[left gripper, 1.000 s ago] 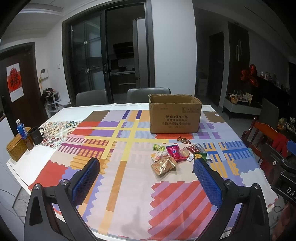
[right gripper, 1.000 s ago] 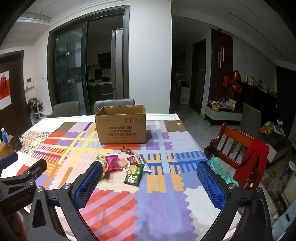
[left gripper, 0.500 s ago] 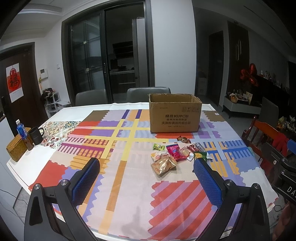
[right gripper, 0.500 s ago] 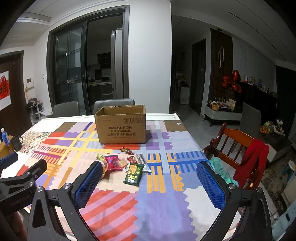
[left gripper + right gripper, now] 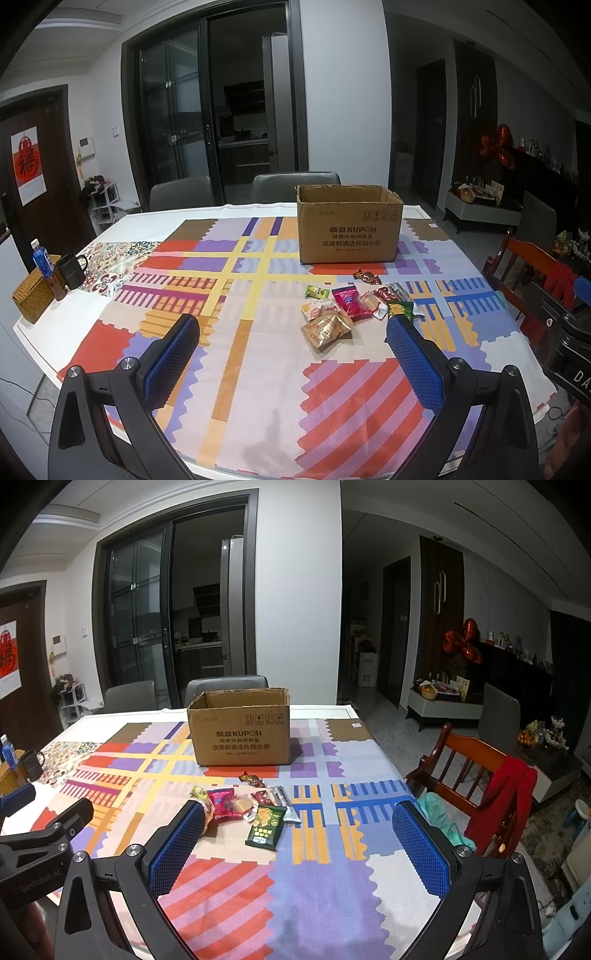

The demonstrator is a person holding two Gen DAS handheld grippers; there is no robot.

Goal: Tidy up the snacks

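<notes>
Snack packets (image 5: 351, 308) (image 5: 245, 806), small, mixed colours, clustered loose on patchwork-patterned tablecloth (image 5: 236, 332) (image 5: 325, 867), just in front of open brown cardboard box (image 5: 349, 225) (image 5: 240, 731). Green flat packet (image 5: 266, 826) nearest right gripper. Left gripper (image 5: 291, 354) above near table edge, blue-padded fingers spread wide, holding nothing. Right gripper (image 5: 299, 843) likewise spread, holding nothing. Dark mug (image 5: 72, 270) at far left edge.

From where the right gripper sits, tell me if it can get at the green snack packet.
Probably yes. The right gripper is open and the green snack packet lies flat just ahead between its fingers, nothing on top; other wrappers only touch its far edge.
</notes>
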